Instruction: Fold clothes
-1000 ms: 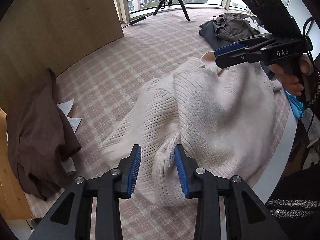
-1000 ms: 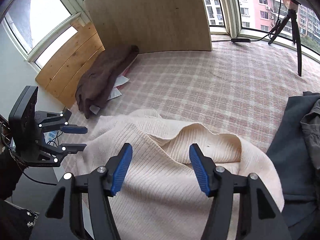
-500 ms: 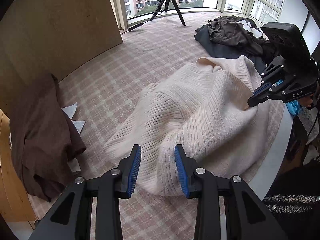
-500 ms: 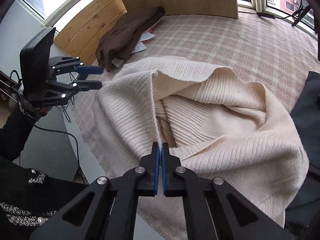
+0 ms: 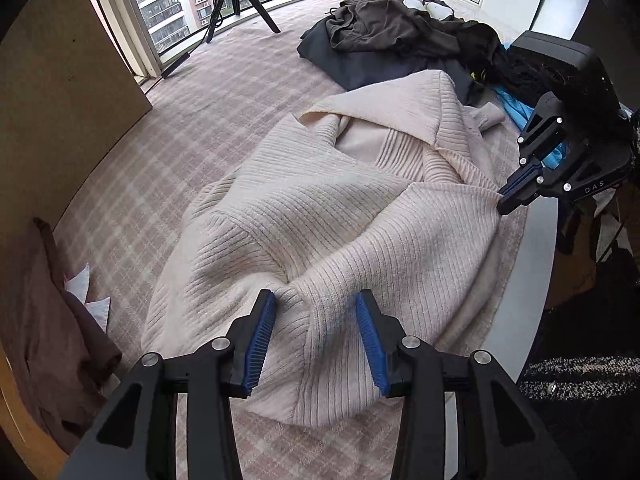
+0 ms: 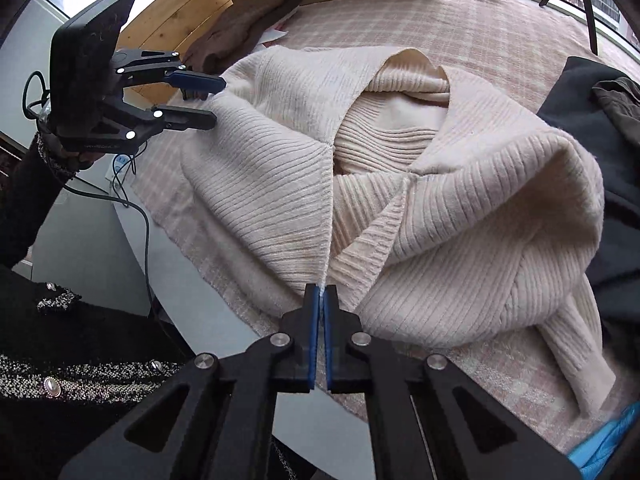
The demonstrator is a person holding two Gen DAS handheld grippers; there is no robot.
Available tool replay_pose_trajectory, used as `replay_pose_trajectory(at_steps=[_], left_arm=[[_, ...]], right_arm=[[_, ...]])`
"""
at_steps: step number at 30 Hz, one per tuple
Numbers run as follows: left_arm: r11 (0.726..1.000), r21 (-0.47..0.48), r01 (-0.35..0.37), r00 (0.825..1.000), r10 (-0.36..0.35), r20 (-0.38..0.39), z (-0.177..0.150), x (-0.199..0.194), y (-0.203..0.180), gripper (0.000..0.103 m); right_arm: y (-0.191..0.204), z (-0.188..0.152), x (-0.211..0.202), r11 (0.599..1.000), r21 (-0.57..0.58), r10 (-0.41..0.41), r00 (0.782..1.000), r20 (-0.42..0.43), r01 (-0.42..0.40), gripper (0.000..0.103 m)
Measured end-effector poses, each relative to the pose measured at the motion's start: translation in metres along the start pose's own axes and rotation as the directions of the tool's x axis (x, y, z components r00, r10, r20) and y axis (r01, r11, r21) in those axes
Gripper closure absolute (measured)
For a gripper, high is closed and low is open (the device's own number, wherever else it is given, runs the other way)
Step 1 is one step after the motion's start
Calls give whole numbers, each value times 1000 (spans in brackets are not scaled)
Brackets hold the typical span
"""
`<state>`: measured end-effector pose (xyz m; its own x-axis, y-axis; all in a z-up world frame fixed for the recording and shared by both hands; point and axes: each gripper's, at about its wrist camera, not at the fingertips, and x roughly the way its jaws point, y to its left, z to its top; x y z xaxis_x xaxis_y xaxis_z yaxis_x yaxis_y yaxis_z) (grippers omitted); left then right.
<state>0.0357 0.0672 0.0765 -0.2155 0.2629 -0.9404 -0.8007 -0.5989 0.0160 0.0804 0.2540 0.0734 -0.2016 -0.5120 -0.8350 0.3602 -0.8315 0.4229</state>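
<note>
While the right tongs (image 6: 321, 300) pinch its front edge, the cream ribbed sweater (image 5: 320, 220) lies rumpled on the checked worktop (image 5: 224, 92), near dark clothes (image 5: 392, 28); the left tongs (image 5: 316, 322) gape over its sleeve.

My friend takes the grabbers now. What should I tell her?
Right gripper: shut on an edge of the cream sweater, near the table's front rim.
Left gripper: open, fingers either side of a bunched fold, not gripping.
Sweater lies rumpled on the checked tablecloth; no neat fold yet.
Dark clothes pile and brown garment wait unfolded.
Left to do: probably close the left gripper, spread the sweater flat, then fold.
</note>
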Motion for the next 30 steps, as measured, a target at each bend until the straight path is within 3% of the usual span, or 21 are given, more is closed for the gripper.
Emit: replay_pose_trajectory(at_steps=[3, 6, 7, 9, 14, 15, 16, 17, 19, 22, 26, 28, 29, 30], left_arm=[[999, -9, 33, 998, -33, -44, -14, 11, -5, 77], [997, -54, 56, 997, -59, -53, -27, 13, -5, 77], [995, -73, 63, 997, -67, -50, -30, 13, -4, 77], [992, -105, 65, 997, -69, -36, -33, 8, -2, 77], [994, -109, 21, 1000, -19, 17, -32, -16, -4, 77], [995, -97, 9, 1000, -7, 26, -31, -20, -5, 76], [996, -84, 0, 999, 3, 35, -28, -24, -6, 75], [998, -69, -9, 999, 12, 43, -25, -27, -7, 75], [999, -29, -21, 998, 23, 59, -15, -29, -9, 74], [998, 56, -20, 997, 16, 69, 4, -19, -15, 62], [989, 144, -18, 999, 13, 40, 25, 16, -23, 58], [990, 141, -32, 999, 30, 18, 30, 30, -21, 63], [992, 125, -34, 999, 33, 9, 31, 34, -18, 90], [995, 96, -28, 1000, 27, 9, 31, 34, -13, 100]], right_arm=[[-2, -5, -3, 1000, 13, -5, 1000, 4, 5, 96], [-4, 14, -12, 998, 41, 45, 996, 75, -48, 67], [-2, 26, -7, 998, 41, 45, 995, 87, -49, 63], [0, 47, 7, 998, 45, 46, 995, 94, -51, 63], [-6, 79, 68, 996, 77, 44, 998, -35, -41, 63], [-2, 80, 66, 997, 64, 50, 998, -25, -49, 68], [3, 81, 64, 997, 51, 57, 998, -14, -56, 85], [7, 81, 62, 997, 37, 63, 998, -4, -63, 95], [16, 82, 58, 997, 10, 77, 997, 17, -77, 97], [22, 84, 43, 991, 7, 130, 990, 57, -131, 98], [19, 88, 16, 979, 28, 197, 971, 136, -202, 98], [18, 90, 4, 974, 29, 216, 961, 172, -224, 101], [18, 91, -2, 971, 29, 226, 955, 190, -235, 101], [18, 92, -8, 969, 29, 235, 949, 208, -247, 101]])
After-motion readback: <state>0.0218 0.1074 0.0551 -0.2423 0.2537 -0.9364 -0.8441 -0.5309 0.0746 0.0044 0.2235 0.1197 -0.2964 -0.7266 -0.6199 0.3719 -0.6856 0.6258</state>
